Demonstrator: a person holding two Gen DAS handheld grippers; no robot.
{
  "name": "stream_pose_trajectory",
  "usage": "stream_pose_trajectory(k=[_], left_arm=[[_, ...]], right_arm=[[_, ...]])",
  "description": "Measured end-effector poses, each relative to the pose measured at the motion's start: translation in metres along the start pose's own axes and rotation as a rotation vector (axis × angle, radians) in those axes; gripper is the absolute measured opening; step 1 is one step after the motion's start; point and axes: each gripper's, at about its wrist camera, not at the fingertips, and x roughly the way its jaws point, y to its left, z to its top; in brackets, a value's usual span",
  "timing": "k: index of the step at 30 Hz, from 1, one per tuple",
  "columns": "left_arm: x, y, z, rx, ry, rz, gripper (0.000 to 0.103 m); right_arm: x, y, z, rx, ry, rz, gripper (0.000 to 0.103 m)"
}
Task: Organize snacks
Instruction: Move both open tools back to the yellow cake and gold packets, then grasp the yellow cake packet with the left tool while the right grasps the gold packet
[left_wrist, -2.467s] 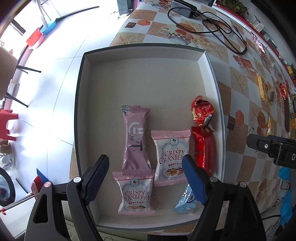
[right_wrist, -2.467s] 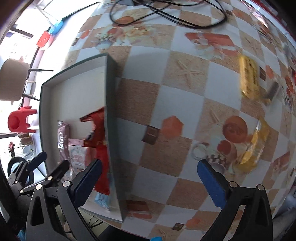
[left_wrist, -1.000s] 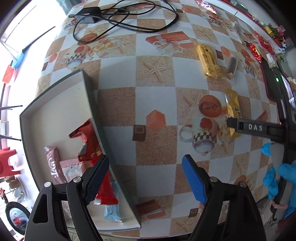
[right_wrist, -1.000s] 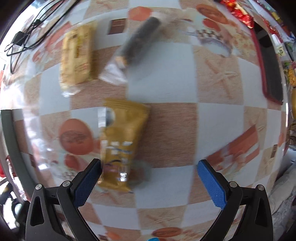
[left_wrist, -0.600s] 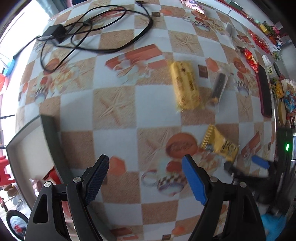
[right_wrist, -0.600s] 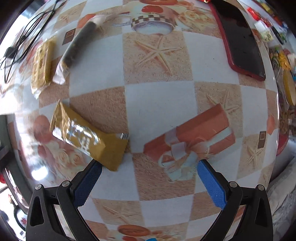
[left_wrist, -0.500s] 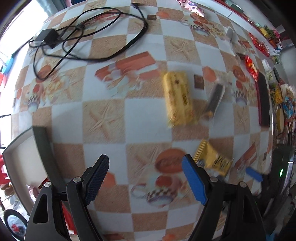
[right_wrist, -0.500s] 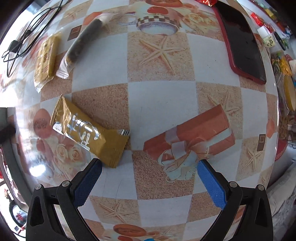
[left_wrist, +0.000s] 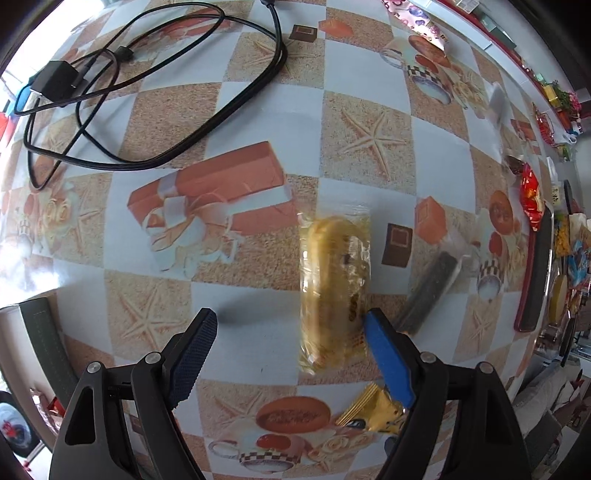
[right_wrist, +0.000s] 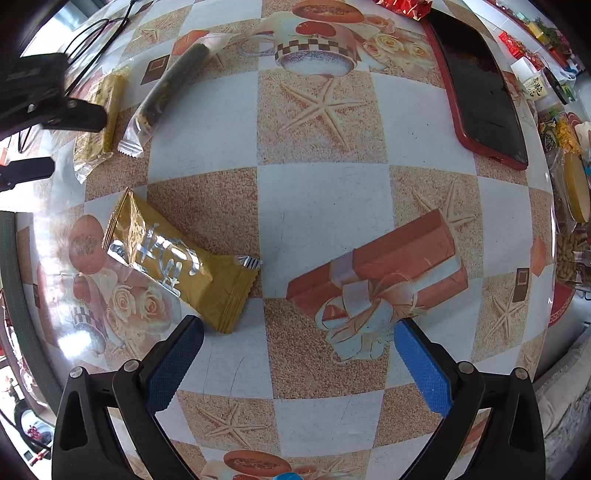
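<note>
A yellow cake in a clear wrapper (left_wrist: 334, 291) lies on the patterned tablecloth, just left of my left gripper's right finger. My left gripper (left_wrist: 288, 332) is open and empty above the cloth. A dark bar in a clear wrapper (left_wrist: 430, 288) lies to its right, and a gold packet (left_wrist: 373, 410) is partly hidden behind the right finger. In the right wrist view the gold packet (right_wrist: 177, 262) lies just ahead of the left finger. My right gripper (right_wrist: 295, 332) is open and empty. The yellow cake (right_wrist: 99, 118) and dark bar (right_wrist: 170, 85) lie farther off.
The grey tray's rim (left_wrist: 44, 343) shows at the left edge, also in the right wrist view (right_wrist: 14, 295). A black cable and charger (left_wrist: 110, 92) lie at the back left. A red-cased phone (right_wrist: 480, 85) and small snack packets lie to the right.
My left gripper has swung away from the tray to the right, over the yellow cake. My right gripper has moved over the gold packet and slightly closer to it.
</note>
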Motion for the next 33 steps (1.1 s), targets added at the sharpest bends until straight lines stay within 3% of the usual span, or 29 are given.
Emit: stream_pose_trajectory(k=[5,9,13,15,20,22,29,33], left_arm=[[0.01,-0.014,0.007,0.056,-0.019,0.091,0.085],[0.01,-0.035,0.011,0.083,-0.041,0.097,0.086],[0.012,-0.043,0.011,0.101,-0.048,0.093,0.083],[-0.001,-0.03,-0.007,0.113,-0.056,0.09,0.078],[-0.013,-0.017,-0.03,0.161,-0.077,0.087,0.047],[-0.017,-0.014,-0.036,0.174,-0.079,0.086,0.043],[-0.022,0.01,-0.086,0.176,-0.072,0.091,0.043],[-0.023,0.019,-0.11,0.2,-0.075,0.099,0.046]], right_arm=[[0.001,-0.014,0.008,0.0,0.0,0.0,0.103],[0.007,0.014,-0.003,0.004,0.0,-0.003,0.103],[0.007,0.011,-0.001,0.001,-0.002,-0.003,0.103],[0.013,0.022,-0.006,0.002,-0.003,-0.004,0.103],[0.012,0.028,-0.008,0.003,-0.008,-0.004,0.103],[0.013,0.038,-0.014,0.003,-0.012,-0.005,0.103],[0.016,0.047,-0.018,-0.019,-0.016,-0.009,0.103],[0.016,0.059,-0.012,-0.122,-0.005,-0.017,0.103]])
